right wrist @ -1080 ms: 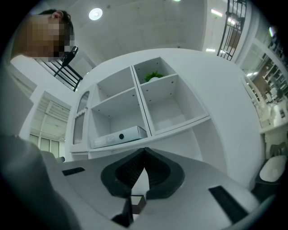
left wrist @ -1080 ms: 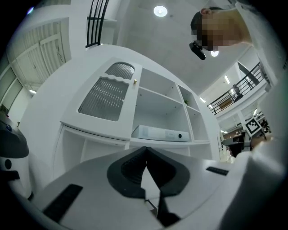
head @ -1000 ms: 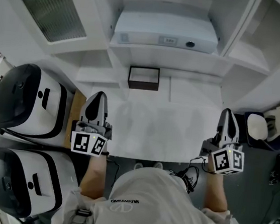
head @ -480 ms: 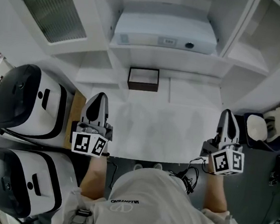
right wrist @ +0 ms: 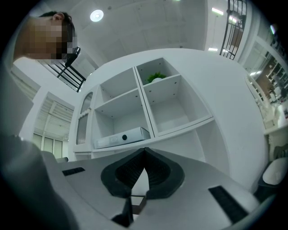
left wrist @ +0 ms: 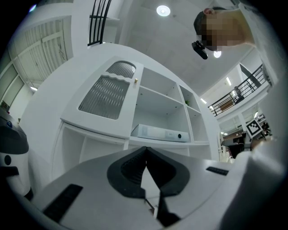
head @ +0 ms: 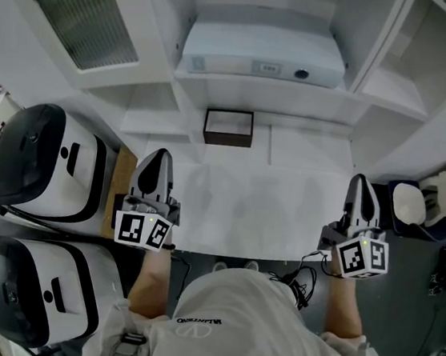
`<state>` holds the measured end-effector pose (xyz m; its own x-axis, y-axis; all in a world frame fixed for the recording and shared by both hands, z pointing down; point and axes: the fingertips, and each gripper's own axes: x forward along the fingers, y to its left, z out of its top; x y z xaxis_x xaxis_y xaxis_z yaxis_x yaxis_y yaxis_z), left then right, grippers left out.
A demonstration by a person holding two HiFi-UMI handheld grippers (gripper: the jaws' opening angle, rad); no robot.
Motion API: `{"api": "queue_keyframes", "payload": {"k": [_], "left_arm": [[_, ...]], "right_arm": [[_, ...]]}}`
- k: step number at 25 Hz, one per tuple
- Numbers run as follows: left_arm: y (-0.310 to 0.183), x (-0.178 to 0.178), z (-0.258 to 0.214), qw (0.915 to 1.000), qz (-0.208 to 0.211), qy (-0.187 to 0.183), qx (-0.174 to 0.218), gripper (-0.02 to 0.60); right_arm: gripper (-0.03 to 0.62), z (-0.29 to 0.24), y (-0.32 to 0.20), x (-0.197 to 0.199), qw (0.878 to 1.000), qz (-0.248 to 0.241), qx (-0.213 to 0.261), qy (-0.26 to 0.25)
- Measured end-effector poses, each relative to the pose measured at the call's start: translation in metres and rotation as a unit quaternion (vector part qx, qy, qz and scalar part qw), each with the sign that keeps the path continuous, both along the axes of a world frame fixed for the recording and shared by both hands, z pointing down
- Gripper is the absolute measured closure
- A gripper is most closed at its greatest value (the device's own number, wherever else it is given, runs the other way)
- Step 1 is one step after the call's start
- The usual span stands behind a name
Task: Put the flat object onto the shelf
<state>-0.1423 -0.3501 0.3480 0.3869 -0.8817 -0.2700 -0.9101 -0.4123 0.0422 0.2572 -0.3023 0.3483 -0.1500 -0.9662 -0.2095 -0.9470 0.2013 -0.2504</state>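
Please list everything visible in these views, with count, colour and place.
shelf unit: one, white, behind the table
flat box: one, white, on a shelf straight ahead
plant: one, green, upper shelf compartment
framed flat object: one, dark rim, pale inside, at the table's back
table: one, white, before the person
domed appliances: two, black and white, left of the table
left gripper: one, white and black, jaws shut, empty, table's left side
right gripper: one, same colours, jaws shut, empty, table's right side
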Motion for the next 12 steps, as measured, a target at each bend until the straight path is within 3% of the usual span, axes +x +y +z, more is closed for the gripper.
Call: {"api": "queue_keyframes", "payload": {"k": [12], "left_arm": [[-0.0023,-0.0024,0.0053,0.9999,-0.006,0.002,-0.015,0.577]], "right_arm": [[0.585,0.0017,-0.0023,-0.0047,1.000,-0.008,-0.003,-0.005]]}}
